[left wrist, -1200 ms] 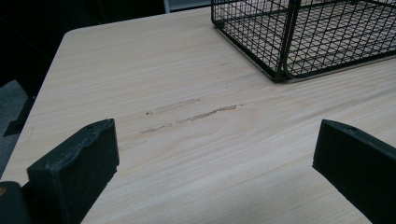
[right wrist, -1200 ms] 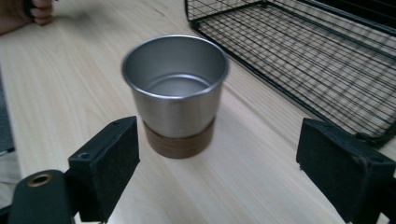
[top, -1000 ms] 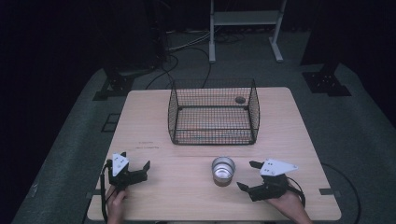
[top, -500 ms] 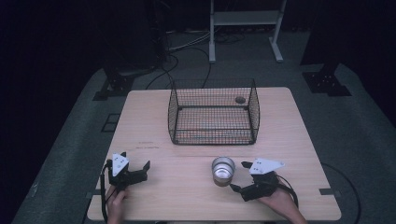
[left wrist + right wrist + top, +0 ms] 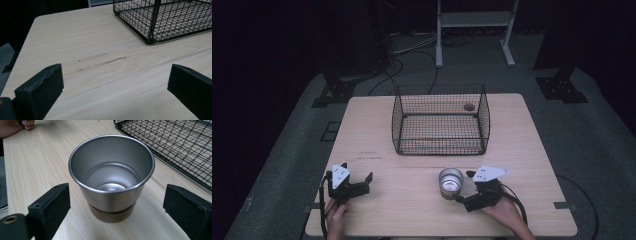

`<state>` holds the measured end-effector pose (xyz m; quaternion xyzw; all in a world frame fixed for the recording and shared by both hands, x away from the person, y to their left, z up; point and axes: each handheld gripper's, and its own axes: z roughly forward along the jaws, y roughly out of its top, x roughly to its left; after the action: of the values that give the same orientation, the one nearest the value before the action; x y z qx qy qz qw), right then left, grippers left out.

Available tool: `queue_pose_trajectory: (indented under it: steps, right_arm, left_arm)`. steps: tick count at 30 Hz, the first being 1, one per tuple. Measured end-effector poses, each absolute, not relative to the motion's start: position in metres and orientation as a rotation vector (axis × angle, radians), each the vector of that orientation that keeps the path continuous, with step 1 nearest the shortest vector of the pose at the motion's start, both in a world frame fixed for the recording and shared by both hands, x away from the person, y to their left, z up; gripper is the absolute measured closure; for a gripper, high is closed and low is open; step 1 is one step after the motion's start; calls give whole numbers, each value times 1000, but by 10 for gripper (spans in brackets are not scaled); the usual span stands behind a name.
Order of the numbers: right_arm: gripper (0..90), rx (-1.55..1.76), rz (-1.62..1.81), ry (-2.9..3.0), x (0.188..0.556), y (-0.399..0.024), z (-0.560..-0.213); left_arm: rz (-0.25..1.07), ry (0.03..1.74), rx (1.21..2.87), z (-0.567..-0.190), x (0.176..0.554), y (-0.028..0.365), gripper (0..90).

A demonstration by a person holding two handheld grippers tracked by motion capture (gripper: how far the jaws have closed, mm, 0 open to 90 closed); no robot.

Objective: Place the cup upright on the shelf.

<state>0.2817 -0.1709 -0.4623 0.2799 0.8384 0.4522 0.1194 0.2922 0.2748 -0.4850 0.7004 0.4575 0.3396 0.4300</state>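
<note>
A steel cup (image 5: 450, 183) with a brown base stands upright and empty on the wooden table (image 5: 377, 125), in front of the black wire basket (image 5: 440, 119). In the right gripper view the cup (image 5: 111, 176) sits close ahead, between the two wide-apart jaws without touching them. My right gripper (image 5: 463, 186) is open just to the cup's right. My left gripper (image 5: 357, 171) rests open near the front left corner, nothing between its fingers (image 5: 40, 90); bare wood with a scuff mark (image 5: 100, 62) lies ahead of it.
The wire basket's corner (image 5: 150, 22) lies to the upper right in the left gripper view, and its side (image 5: 180, 147) runs behind the cup. A small dark round thing (image 5: 469, 106) sits at the basket's back right. Dark floor, cables and stand legs surround the table.
My right gripper has slid left toward the cup, so the cup now stands between its open jaws. The left gripper has stayed put.
</note>
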Motion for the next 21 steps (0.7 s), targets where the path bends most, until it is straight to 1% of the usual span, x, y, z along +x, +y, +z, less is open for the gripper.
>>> queue_pose_trajectory:
  steps: [11,21]
  right_arm:
    - [44,820,1311,2467,289,-157,-466]
    - [44,801,1303,2470,293,-146,-468]
  left_arm:
    - [847,1141,1748,-485,292,275,0]
    - [847,1141,1746,-485,292,275,0]
